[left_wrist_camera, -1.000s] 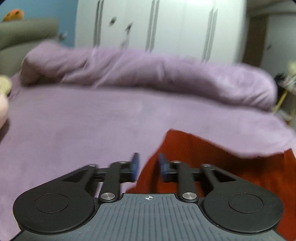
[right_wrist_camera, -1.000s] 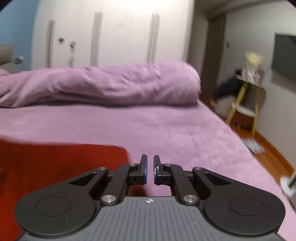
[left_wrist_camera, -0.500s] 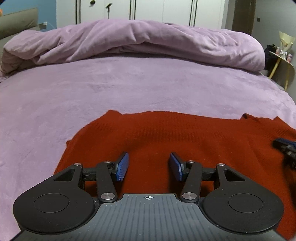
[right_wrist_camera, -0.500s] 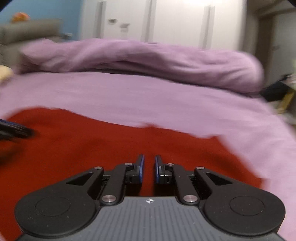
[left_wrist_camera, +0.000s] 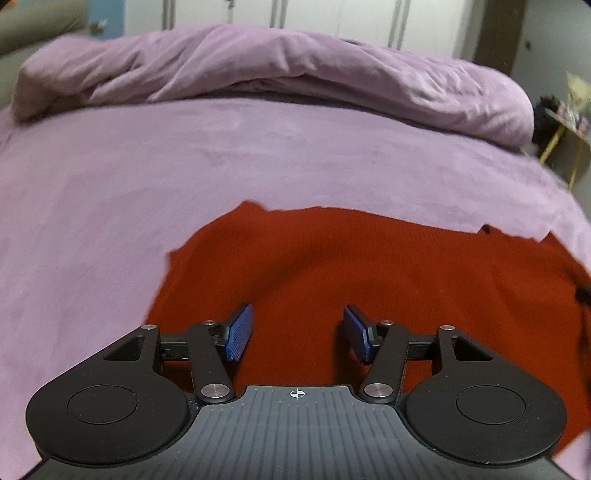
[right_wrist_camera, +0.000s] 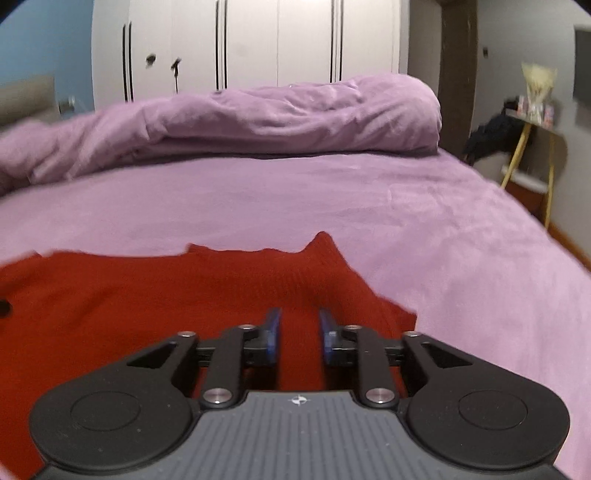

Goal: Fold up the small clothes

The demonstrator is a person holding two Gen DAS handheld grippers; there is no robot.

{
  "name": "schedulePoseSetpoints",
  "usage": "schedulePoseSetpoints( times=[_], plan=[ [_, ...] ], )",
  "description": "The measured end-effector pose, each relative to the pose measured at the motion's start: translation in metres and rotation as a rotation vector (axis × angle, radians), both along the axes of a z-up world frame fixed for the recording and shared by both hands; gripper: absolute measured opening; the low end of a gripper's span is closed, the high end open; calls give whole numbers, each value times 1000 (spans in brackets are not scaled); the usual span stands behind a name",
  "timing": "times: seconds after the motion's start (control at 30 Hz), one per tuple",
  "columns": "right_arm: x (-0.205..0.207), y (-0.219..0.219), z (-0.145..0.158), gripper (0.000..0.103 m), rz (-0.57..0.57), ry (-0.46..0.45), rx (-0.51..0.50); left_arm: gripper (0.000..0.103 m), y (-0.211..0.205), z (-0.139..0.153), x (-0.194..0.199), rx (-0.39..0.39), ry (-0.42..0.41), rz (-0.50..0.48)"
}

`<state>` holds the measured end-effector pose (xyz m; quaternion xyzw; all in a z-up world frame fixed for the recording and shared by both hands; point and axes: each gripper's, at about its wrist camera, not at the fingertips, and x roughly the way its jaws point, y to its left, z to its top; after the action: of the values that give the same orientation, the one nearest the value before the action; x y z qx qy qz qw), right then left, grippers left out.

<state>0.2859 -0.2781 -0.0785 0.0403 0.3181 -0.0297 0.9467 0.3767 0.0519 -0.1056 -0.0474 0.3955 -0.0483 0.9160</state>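
Observation:
A red knitted garment (left_wrist_camera: 369,266) lies flat on the purple bed sheet (left_wrist_camera: 147,177); it also shows in the right wrist view (right_wrist_camera: 147,295). My left gripper (left_wrist_camera: 297,332) is wide open and empty, over the garment's left part near its left edge. My right gripper (right_wrist_camera: 298,334) is partly open and empty, over the garment's right part near its right corner. The near side of the garment is hidden under both grippers.
A rolled purple duvet (left_wrist_camera: 277,70) lies across the far side of the bed (right_wrist_camera: 258,118). White wardrobe doors (right_wrist_camera: 258,40) stand behind it. A side table with yellow legs (right_wrist_camera: 532,140) stands right of the bed. A grey headboard (left_wrist_camera: 33,22) is at far left.
Both grippers swung from the garment's outer edges to over the red garment. The left jaws opened wide. The right jaws went from nearly shut to partly open.

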Motion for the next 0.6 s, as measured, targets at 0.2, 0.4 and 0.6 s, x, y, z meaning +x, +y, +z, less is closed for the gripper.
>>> schedulePoseSetpoints(
  times=[0.2, 0.4, 0.6],
  plan=[
    [-86, 1, 2, 30, 37, 62, 167, 60, 59, 6, -56, -130, 63, 33],
    [-137, 13, -14, 30, 43, 103, 358, 58, 91, -3, -98, -292, 167, 54],
    [-142, 33, -20, 31, 30, 92, 394, 57, 106, -28, -92, -599, 213, 117]
  ],
)
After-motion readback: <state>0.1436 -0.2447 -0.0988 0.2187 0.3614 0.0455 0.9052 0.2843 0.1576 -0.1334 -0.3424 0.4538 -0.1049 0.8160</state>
